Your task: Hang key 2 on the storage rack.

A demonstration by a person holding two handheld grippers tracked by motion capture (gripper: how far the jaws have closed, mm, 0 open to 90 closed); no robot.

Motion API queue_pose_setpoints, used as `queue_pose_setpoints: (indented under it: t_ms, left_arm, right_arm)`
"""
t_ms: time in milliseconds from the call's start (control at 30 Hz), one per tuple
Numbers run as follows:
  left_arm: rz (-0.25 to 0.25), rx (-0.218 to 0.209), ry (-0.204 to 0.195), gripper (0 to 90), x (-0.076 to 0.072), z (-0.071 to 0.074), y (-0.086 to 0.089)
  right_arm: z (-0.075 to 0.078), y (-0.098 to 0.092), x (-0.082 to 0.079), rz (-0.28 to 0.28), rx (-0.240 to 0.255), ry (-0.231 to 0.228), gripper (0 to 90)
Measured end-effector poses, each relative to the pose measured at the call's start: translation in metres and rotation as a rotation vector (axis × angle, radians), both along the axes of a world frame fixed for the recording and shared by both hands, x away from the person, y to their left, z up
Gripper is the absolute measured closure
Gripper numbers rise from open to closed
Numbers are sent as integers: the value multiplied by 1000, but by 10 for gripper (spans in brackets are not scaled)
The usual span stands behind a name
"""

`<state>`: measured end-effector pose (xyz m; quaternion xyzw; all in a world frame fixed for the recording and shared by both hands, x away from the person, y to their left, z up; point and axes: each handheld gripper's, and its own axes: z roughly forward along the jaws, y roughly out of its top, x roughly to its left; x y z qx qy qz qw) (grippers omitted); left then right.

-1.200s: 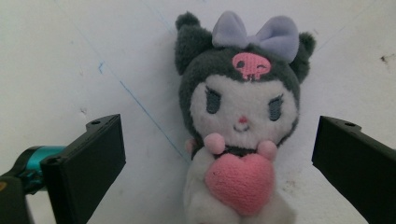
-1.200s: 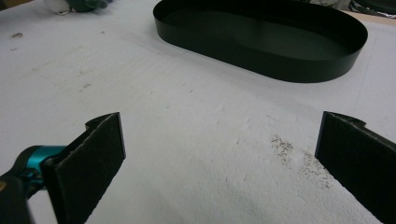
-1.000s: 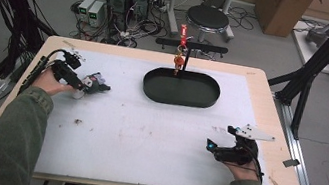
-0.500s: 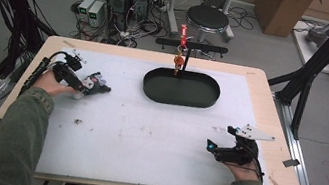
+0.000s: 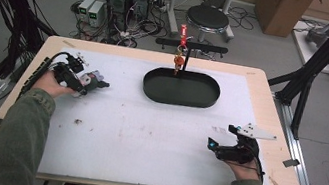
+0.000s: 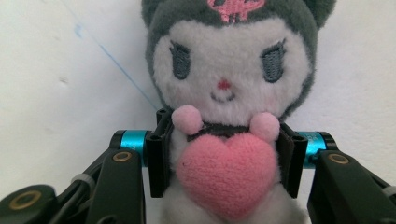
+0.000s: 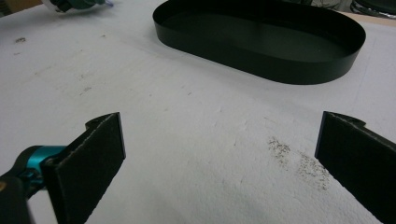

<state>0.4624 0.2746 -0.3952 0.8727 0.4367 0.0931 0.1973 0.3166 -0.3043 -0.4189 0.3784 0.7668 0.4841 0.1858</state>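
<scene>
The left hand-held gripper [image 6: 224, 163] has just clenched on the plush [image 6: 229, 93] at its waist. Soft and light, it should squash yet hold. The right hand-held gripper [image 7: 219, 158] gapes empty.

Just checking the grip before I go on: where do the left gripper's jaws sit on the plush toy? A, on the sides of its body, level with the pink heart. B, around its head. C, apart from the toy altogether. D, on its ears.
A: in the left gripper view the left gripper has its pads pressed against both sides of the plush toy, level with the pink heart.
</scene>
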Motion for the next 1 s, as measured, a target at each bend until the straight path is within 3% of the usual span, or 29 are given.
queue_pose_setpoints:
  t_ms: [367, 500, 833, 900, 1000]
  left_arm:
    - [3, -70, -84, 512, -13, 42, 7]
    - [-8, -65, -115, 512, -14, 58, 1]
    - [-34, -68, -141, 512, -13, 73, -16]
    - [-34, -83, -142, 512, -12, 76, -18]
    - [-64, -139, -137, 512, -12, 83, -22]
  right_arm:
    - [0, 0, -2, 2, -3, 8, 9]
    - [-1, 1, -2, 6, -7, 10, 9]
    - [0, 0, 0, -3, 3, 3, 9]
    - [0, 0, -1, -8, 1, 9, 9]
    - [-1, 0, 0, -13, 2, 10, 9]
